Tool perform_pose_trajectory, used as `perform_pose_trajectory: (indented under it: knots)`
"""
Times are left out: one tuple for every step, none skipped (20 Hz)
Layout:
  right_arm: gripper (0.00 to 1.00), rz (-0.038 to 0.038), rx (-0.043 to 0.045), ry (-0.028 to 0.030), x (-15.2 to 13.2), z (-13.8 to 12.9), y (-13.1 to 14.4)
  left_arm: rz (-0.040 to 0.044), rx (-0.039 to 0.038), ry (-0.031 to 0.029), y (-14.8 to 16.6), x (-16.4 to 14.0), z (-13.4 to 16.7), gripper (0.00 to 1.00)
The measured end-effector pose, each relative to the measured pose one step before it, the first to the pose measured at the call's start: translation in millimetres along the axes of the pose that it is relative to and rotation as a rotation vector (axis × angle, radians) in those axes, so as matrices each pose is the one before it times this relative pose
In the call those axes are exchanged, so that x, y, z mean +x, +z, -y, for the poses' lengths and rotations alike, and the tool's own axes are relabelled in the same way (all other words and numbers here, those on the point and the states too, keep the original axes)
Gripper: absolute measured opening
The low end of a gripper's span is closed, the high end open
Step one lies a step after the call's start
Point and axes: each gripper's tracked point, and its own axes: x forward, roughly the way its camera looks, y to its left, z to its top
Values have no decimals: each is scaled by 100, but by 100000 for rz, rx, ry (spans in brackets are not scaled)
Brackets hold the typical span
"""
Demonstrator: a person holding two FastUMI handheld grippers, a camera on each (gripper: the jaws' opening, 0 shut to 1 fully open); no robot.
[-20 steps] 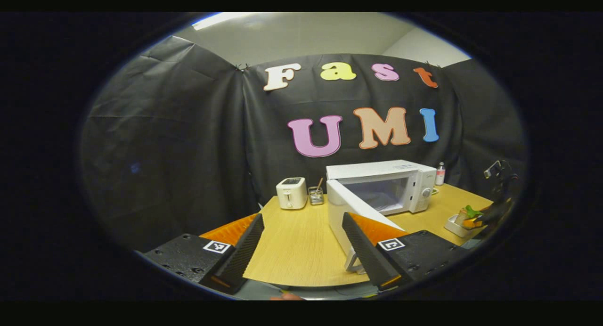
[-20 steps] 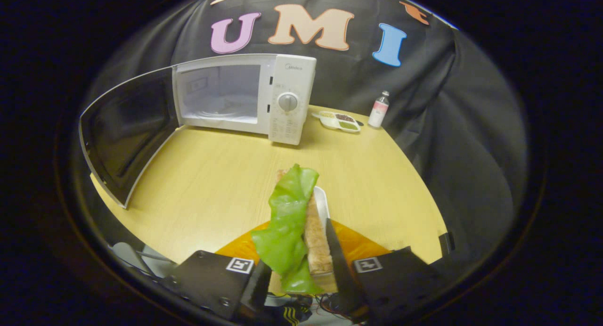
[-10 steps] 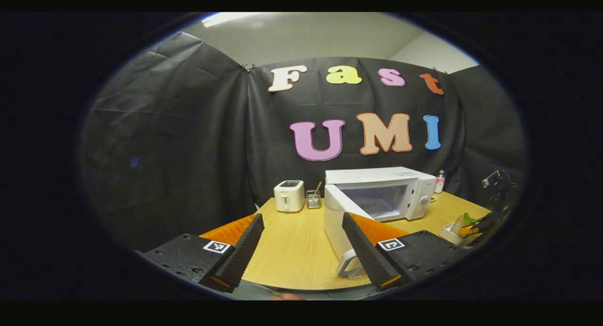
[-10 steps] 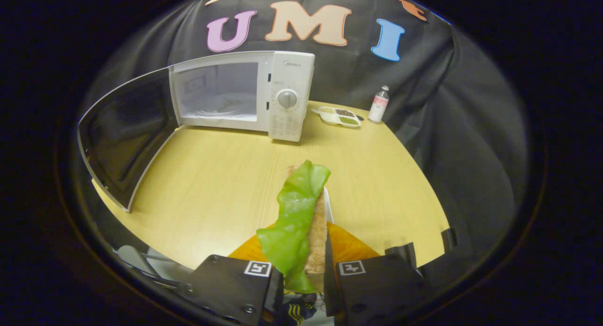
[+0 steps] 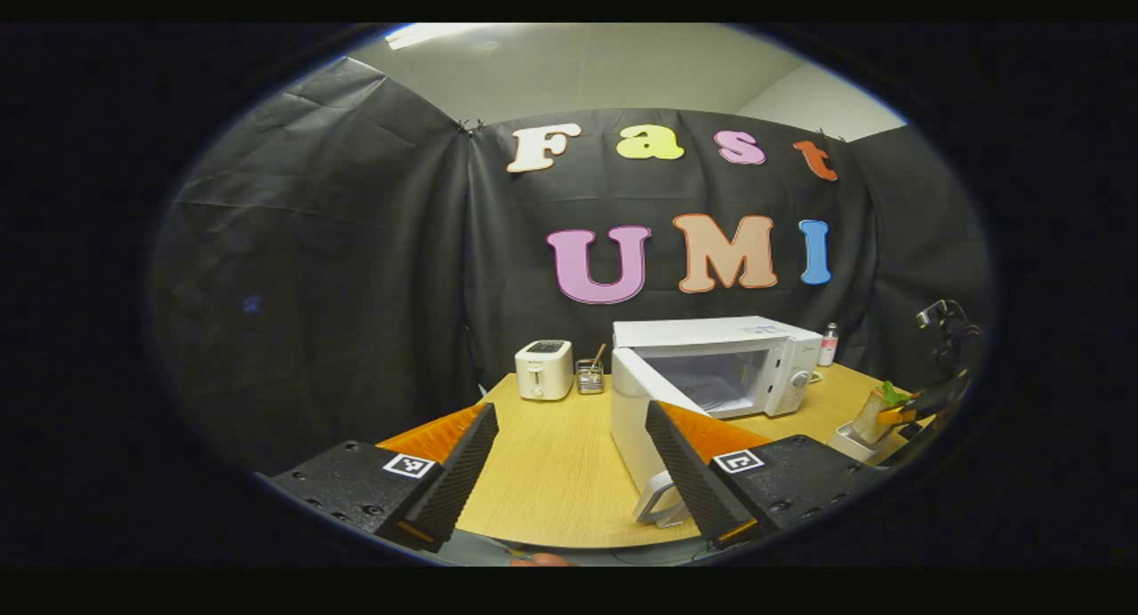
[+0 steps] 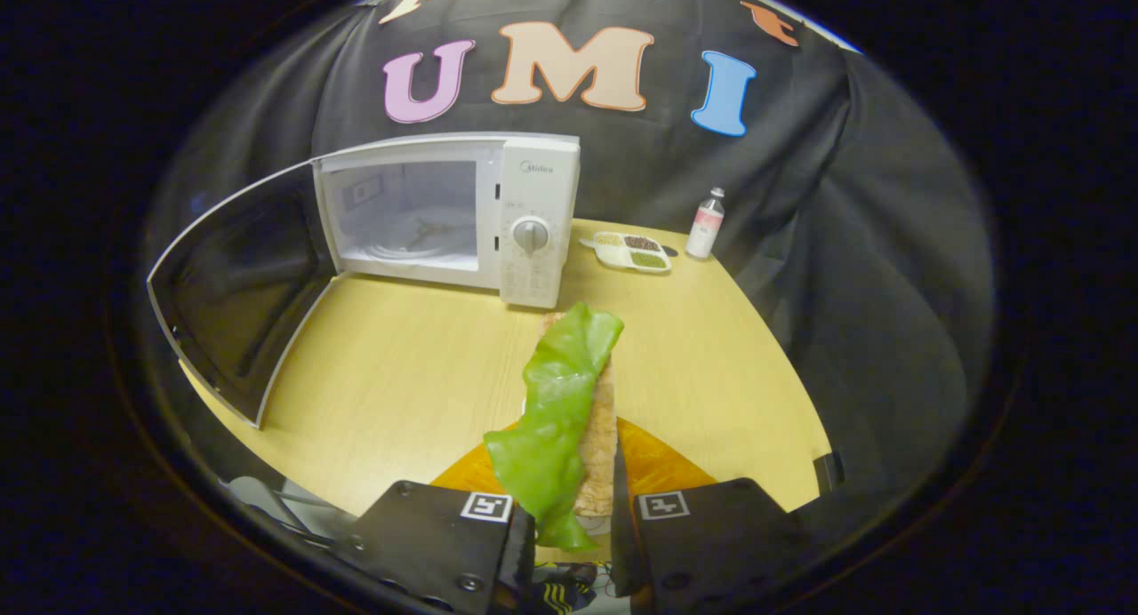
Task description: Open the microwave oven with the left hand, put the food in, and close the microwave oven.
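R gripper (image 6: 569, 544) is clamped on the food (image 6: 569, 411), a bread slice w/ a floppy green leaf draped along it, held up above the table (image 6: 400, 375), well short of the microwave (image 6: 444, 215). Door (image 6: 240, 295) hangs wide open to the left, cavity lit and looks empty. L gripper (image 5: 569, 473) has its jaws spread wide, nothing between them, hanging back near the table's front edge w/ the door's handle side just ahead.

Risks, as I judge them:
- Leaf is loose, prob only partly pinched; a quick swing toward the cavity could shake it off onto the table.
- Bread sticks out long past the fingertips; coming in at an angle could knock its far end on the control panel (image 6: 532, 242) or the cavity frame and twist it out of the grip.
- Open door swings easy; a bump from L gripper could push it partway shut into R's path.
- Squeezing harder to be safe prob crushes the bread.
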Motion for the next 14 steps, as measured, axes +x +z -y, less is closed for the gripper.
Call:
perform_pose_trajectory:
  knots:
    - [37,560,612,793,19,-247,594,438,-143,-930,109,-140,130,98]
    - [32,333,1275,1544,19,-471,535,342,39,-233,-45,-33,61,98]
    - [37,123,1741,2004,54,-642,419,370,-94,-140,139,-29,29,98]
    - [37,64,2049,1869,102,-613,446,63,18,-227,93,-100,184,98]
    - [37,-120,2233,1834,192,-579,283,10,244,253,-55,-91,-155,98]
    - [32,-63,2425,1837,256,-690,384,162,219,244,57,-121,-25,98]
    - [32,-121,2562,1712,248,-636,292,288,130,-17,97,-30,32,100]
    - [37,-233,2547,1905,404,-749,352,152,183,197,104,-233,-96,98]
    - [37,-311,2209,1814,497,-792,188,39,-3,-58,-63,-80,18,98]
    - [36,-601,2452,1519,628,-784,190,-467,87,97,-179,-144,-14,98]
    - [36,-331,2755,1942,761,-912,226,-730,91,621,-254,-10,-218,98]
    - [36,-257,3118,1754,834,-1005,337,-661,-238,459,-117,-103,-159,98]
    - [36,-73,3291,1727,766,-1022,326,-318,-303,307,-22,-148,-171,98]
    - [36,-108,3508,1555,867,-1080,376,-30,-64,353,-23,-238,-165,100]
